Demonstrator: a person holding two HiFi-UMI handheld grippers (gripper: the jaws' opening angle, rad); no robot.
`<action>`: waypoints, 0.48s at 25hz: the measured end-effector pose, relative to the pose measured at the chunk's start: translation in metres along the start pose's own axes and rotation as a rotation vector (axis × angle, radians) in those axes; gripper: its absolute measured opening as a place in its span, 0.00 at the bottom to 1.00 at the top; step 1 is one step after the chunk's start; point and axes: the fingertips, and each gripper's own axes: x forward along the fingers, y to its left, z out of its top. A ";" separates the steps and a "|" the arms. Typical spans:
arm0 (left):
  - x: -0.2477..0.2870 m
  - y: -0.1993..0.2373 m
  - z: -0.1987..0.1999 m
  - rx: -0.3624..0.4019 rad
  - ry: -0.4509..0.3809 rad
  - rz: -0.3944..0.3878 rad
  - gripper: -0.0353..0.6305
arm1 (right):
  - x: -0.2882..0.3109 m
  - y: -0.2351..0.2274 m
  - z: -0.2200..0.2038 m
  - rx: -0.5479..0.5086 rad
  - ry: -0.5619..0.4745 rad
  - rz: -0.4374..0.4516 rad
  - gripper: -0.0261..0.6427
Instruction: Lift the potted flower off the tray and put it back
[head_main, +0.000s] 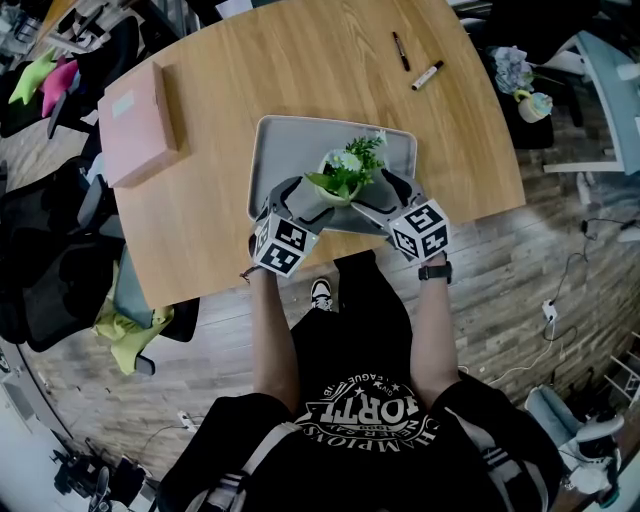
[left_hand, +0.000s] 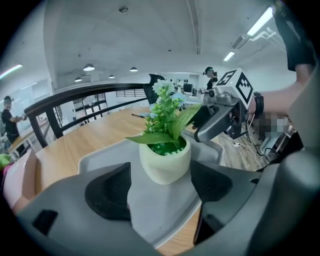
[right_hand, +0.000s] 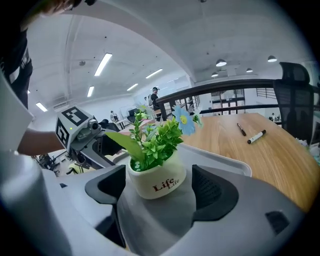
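The potted flower (head_main: 340, 180), a small cream pot with green leaves and pale blooms, stands upright on the grey tray (head_main: 290, 135) near its front edge. My left gripper (head_main: 300, 197) comes in from the pot's left, and my right gripper (head_main: 385, 192) from its right. In the left gripper view the pot (left_hand: 165, 162) sits just beyond the wide-spread pads (left_hand: 107, 192) of the left gripper (left_hand: 160, 187), apart from both. In the right gripper view the pot (right_hand: 157, 182) stands between the right gripper's (right_hand: 157, 189) pads (right_hand: 212, 192) with a gap on each side. Both grippers are open.
The tray lies on a wooden table (head_main: 300, 60) close to its near edge. A pink box (head_main: 140, 122) rests at the left. Two markers (head_main: 427, 75) lie at the far right. Office chairs (head_main: 60, 270) stand left of the table.
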 end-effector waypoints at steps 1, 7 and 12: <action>0.001 0.001 0.000 0.008 -0.001 -0.002 0.62 | 0.002 0.000 -0.001 -0.005 0.005 0.007 0.67; 0.008 0.002 -0.010 0.080 0.042 -0.026 0.62 | 0.013 0.000 -0.009 -0.051 0.037 0.031 0.73; 0.013 0.002 -0.006 0.112 0.024 -0.054 0.61 | 0.022 0.002 -0.012 -0.117 0.077 0.044 0.75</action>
